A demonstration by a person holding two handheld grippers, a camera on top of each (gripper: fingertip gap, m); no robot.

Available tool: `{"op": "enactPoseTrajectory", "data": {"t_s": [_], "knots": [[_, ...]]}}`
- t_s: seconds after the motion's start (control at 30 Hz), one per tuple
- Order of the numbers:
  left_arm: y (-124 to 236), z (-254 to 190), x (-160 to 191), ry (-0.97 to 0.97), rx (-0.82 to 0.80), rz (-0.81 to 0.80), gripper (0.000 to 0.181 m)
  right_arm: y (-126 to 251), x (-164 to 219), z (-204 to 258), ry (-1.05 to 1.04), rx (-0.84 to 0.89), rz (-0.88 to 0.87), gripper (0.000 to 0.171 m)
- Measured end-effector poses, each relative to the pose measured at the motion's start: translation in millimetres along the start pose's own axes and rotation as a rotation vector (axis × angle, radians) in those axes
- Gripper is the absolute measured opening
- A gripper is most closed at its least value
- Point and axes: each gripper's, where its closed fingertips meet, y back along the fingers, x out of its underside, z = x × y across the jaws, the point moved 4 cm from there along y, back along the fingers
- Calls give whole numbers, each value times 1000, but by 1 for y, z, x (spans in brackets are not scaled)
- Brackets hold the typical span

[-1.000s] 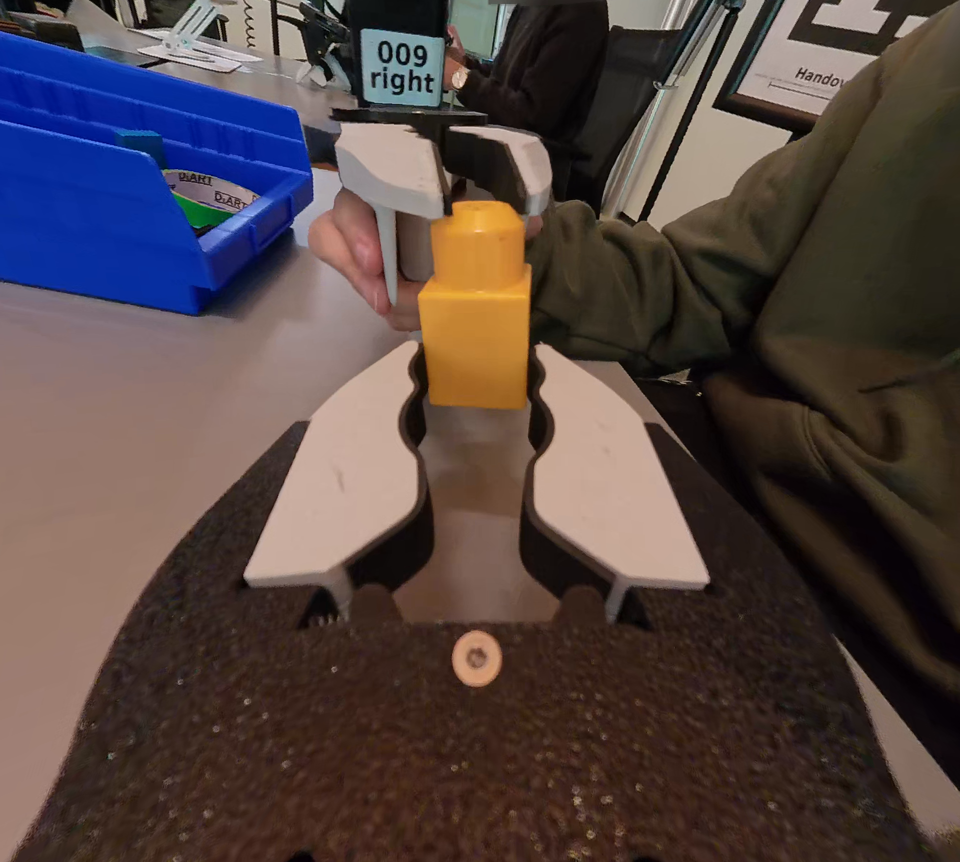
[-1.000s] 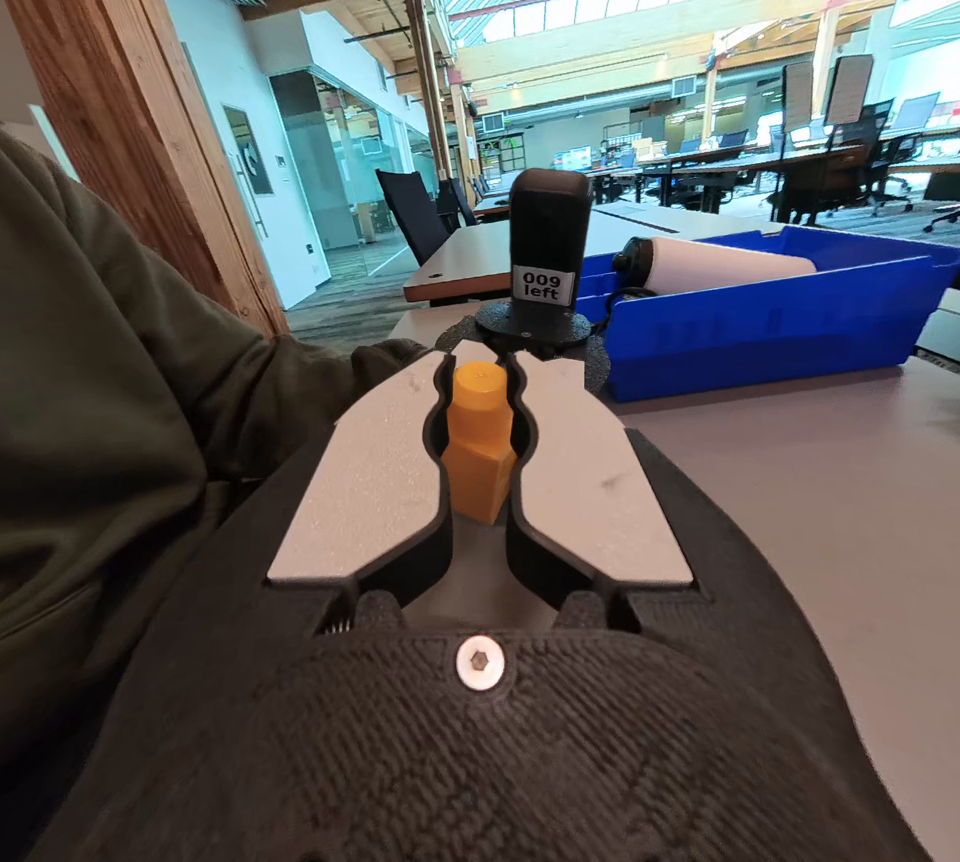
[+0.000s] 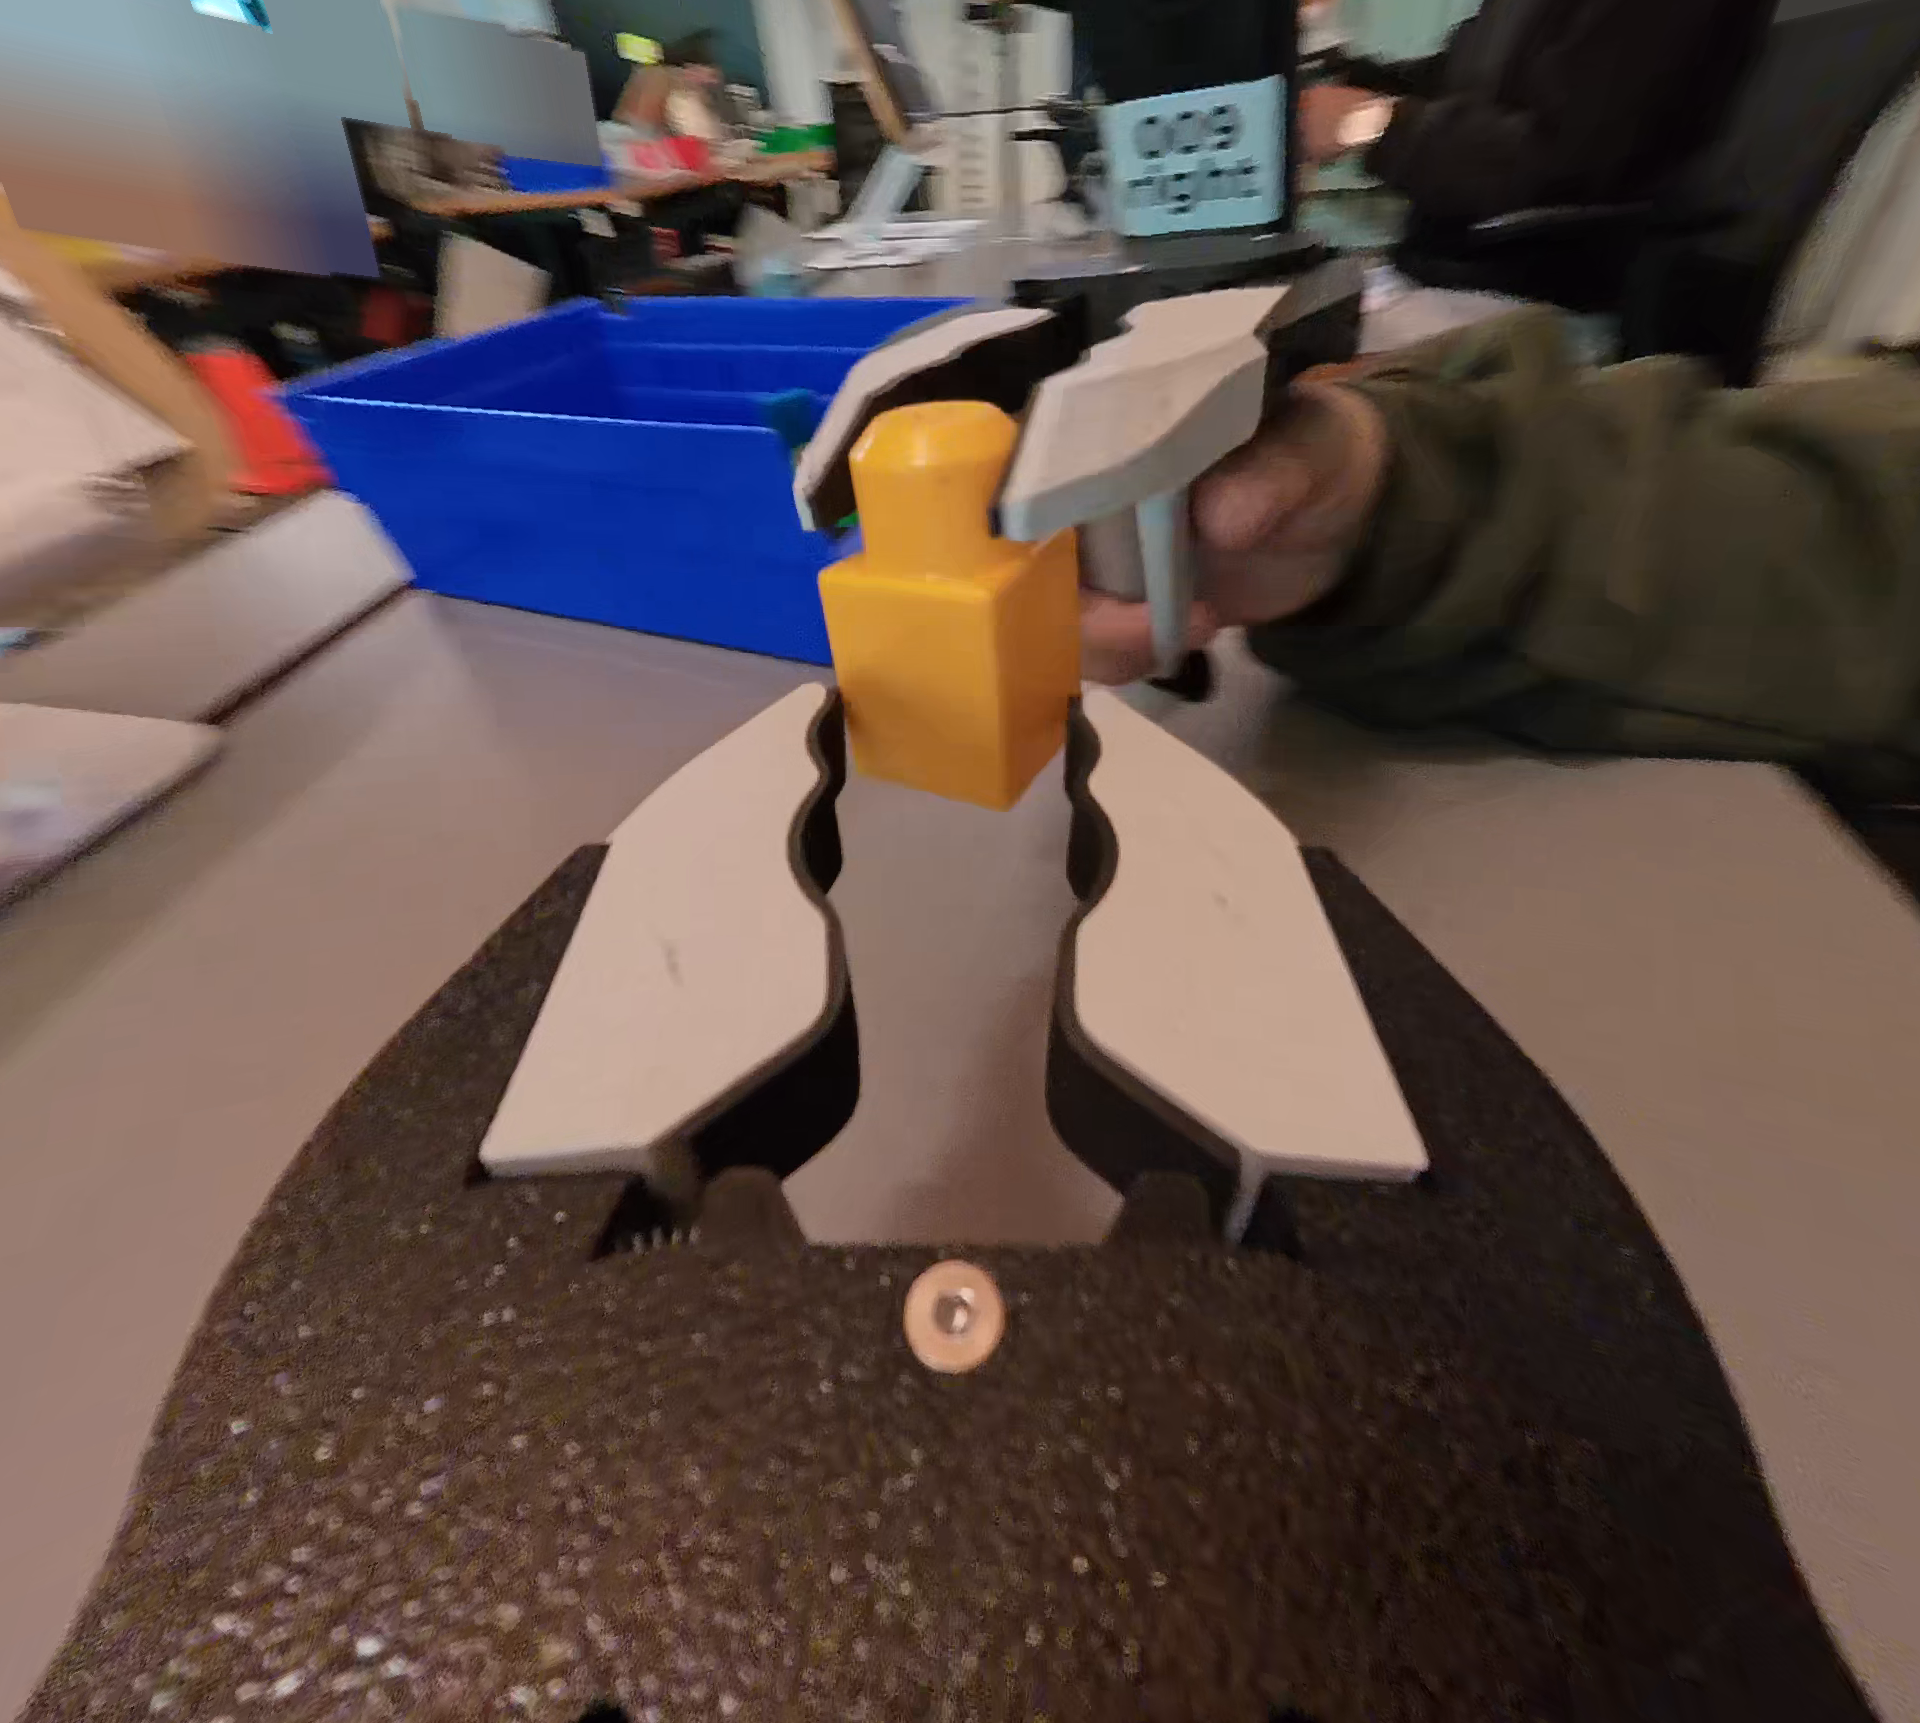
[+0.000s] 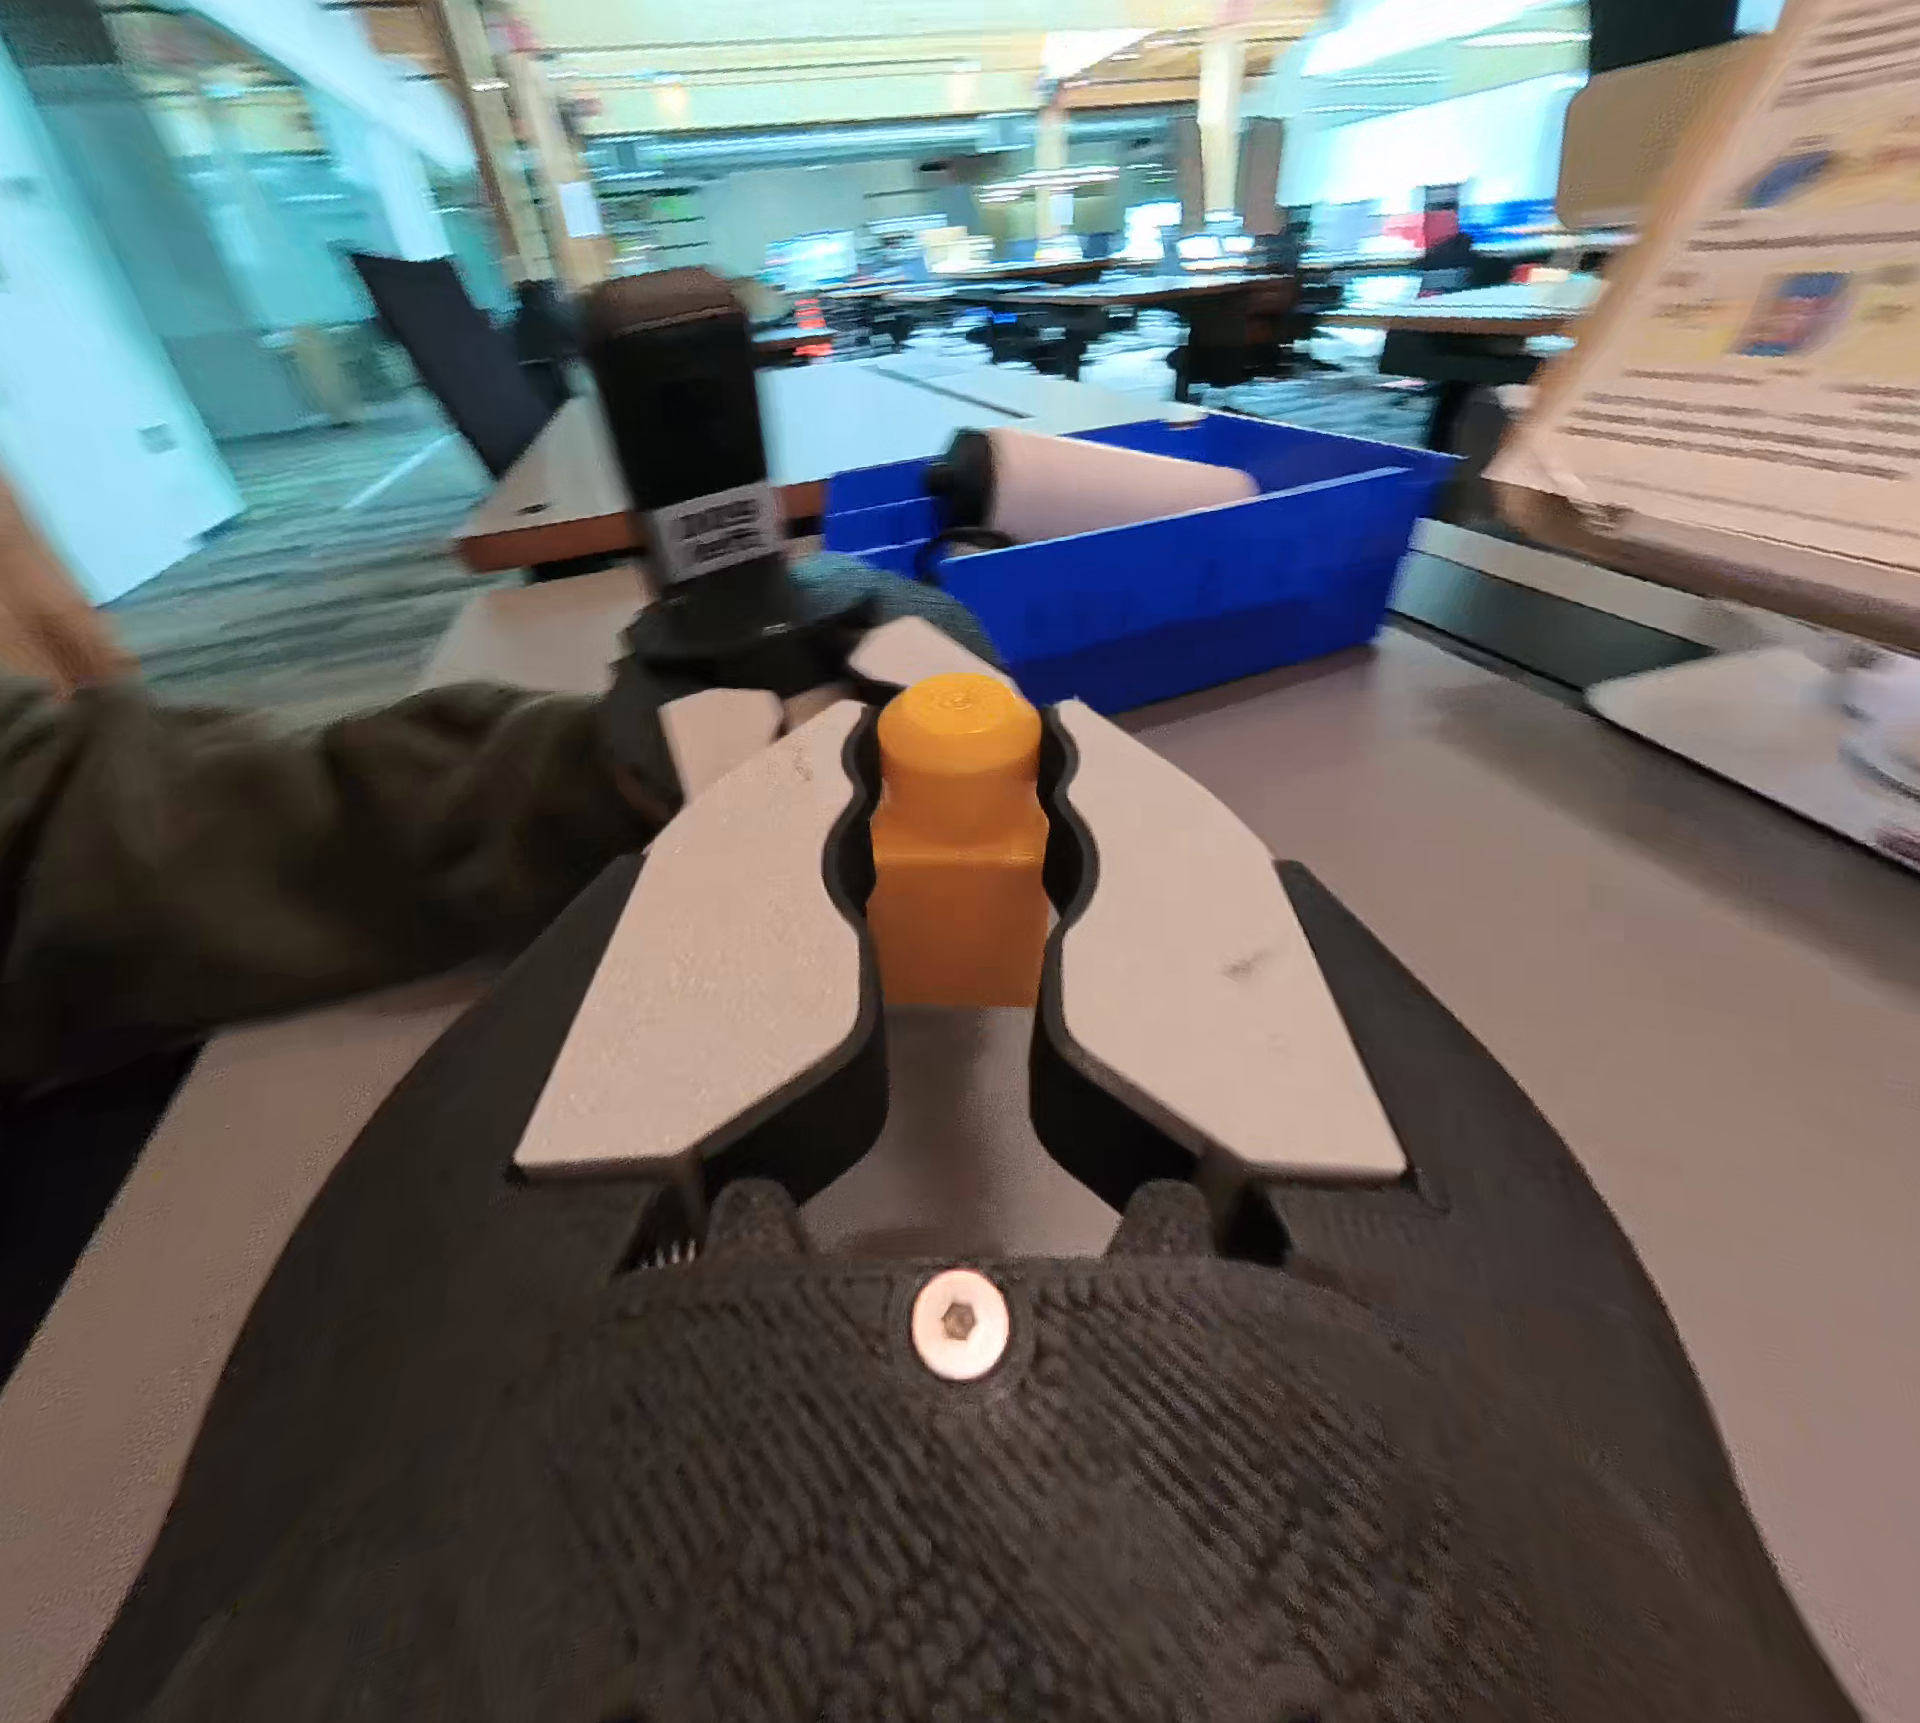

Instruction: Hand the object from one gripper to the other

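A: Yellow block (image 3: 951, 634), square body with a round stud on top, held up above the grey table (image 3: 312, 842). Who has it?

B: Right gripper (image 4: 956, 826) for sure, jaws closed down to the block's width, pads on its stud and shoulders. Seen from the left wrist view, its grey fingers (image 3: 1132, 426) pinch the stud from above.

A: And the left gripper (image 3: 951, 738)?

B: Jaws about block-width apart, tips flanking the block's lower body. Touching or a hair off, can't tell, the frame is blurred.

A: Block orientation?

B: Roughly upright, turned slightly so a corner faces the left camera.

A: Background?

B: Blue bin (image 3: 623, 468) on the table behind the block, near the far edge. In the right wrist view a white roll (image 4: 1122, 478) lies in that bin (image 4: 1195, 572). Olive green sleeve (image 3: 1610, 530) behind the right gripper's handle.
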Motion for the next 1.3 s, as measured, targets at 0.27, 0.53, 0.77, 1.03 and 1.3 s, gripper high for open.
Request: {"op": "enactPoseTrajectory", "data": {"t_s": [0.27, 0.53, 0.77, 1.03, 1.3], "knots": [[-4, 18, -8, -263, -418, -8, 56, 13, 4, -41, -242, 457, -136, 29], [-20, 14, 1, -343, -539, 95, 58, 6, 7, -33, -328, 512, -190, 29], [-19, 16, 3, -327, -567, 101, 40, -1, 10, -26, -369, 509, -216, 29], [-14, 19, 1, -256, -533, 92, 37, -5, 6, -23, -288, 437, -196, 36], [10, 25, -17, 109, -226, -212, 37, -1, -1, -20, -263, 145, -162, 58]]}}
